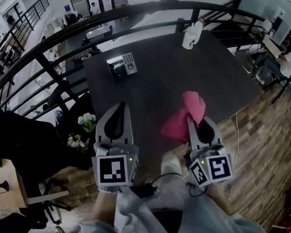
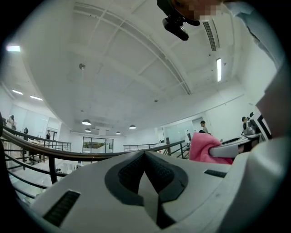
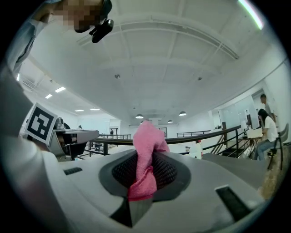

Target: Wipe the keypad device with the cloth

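Dark grey matte surface (image 1: 182, 72) fills the middle of the head view, with a black railing past its far edge. Both claws hang at the near edge, not over the work yet.

Left claw (image 1: 118, 110): jaws pressed together, nothing between them. Right claw (image 1: 191, 121): jaws clamped on a crumpled pink terry cloth (image 1: 187, 113), which bunches up and sticks forward past the tips.

Key relation: the small silver-grey box-shaped keypad device (image 1: 122, 65) sits on the far-left part of the surface, well apart from both claws. It lies ahead and to the left of the right claw and nearly straight ahead of the left claw. So the left claw is the nearer one, but the cloth is in the right one. My read is that the wipe needs a forward reach angled left.

The device's long axis runs roughly left to right, slightly skewed. It has a dark panel on its left half and a pale key grid on its right. Dirt can't be made out at this size.

A white plastic bottle (image 1: 192, 35) stands at the far-right edge, clear of the path.
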Action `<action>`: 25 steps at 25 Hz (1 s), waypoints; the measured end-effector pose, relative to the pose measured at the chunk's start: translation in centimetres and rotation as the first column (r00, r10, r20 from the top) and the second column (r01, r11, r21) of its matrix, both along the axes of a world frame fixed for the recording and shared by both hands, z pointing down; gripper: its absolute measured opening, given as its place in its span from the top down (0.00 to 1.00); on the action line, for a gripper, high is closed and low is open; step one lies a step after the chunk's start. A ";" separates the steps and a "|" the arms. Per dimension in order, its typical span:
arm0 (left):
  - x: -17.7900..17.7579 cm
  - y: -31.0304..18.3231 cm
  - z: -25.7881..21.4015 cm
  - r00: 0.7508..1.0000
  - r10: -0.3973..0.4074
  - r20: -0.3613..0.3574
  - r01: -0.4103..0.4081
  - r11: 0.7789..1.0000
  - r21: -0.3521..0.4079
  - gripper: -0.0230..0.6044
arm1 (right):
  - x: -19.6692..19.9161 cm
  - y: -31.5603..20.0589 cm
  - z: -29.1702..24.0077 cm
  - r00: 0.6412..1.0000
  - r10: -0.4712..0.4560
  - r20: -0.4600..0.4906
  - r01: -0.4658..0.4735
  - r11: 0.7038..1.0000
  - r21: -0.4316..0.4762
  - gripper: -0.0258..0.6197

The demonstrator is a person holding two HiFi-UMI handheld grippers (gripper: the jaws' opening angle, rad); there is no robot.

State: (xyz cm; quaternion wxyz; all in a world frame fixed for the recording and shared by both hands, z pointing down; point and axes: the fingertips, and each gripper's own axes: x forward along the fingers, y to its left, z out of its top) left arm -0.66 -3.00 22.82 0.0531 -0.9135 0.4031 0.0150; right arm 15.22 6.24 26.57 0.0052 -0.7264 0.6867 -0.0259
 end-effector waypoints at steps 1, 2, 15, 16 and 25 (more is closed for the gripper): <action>0.4 -0.5 0.2 1.000 -0.004 0.008 0.004 1.000 -0.001 0.96 | 0.3 -0.7 0.1 1.000 -0.009 0.001 0.009 1.000 -0.003 0.84; 0.7 -1.1 0.5 1.000 -0.010 0.015 0.010 1.000 -0.003 0.96 | 0.5 -1.5 0.3 1.000 -0.022 0.001 0.022 1.000 -0.006 0.84; 4.7 -9.4 3.4 0.988 -0.155 0.027 0.156 0.986 -0.058 0.96 | 4.4 -13.3 2.9 0.974 -0.228 -0.003 0.227 0.972 -0.065 0.84; 4.8 -9.9 3.7 0.985 -0.169 0.027 0.171 0.983 -0.066 0.96 | 4.5 -14.2 3.1 0.969 -0.247 -0.007 0.246 0.967 -0.068 0.84; 6.9 -13.8 5.5 0.962 -0.272 0.030 0.274 0.959 -0.072 0.96 | 6.9 -21.5 5.2 0.941 -0.338 -0.001 0.337 0.939 -0.069 0.84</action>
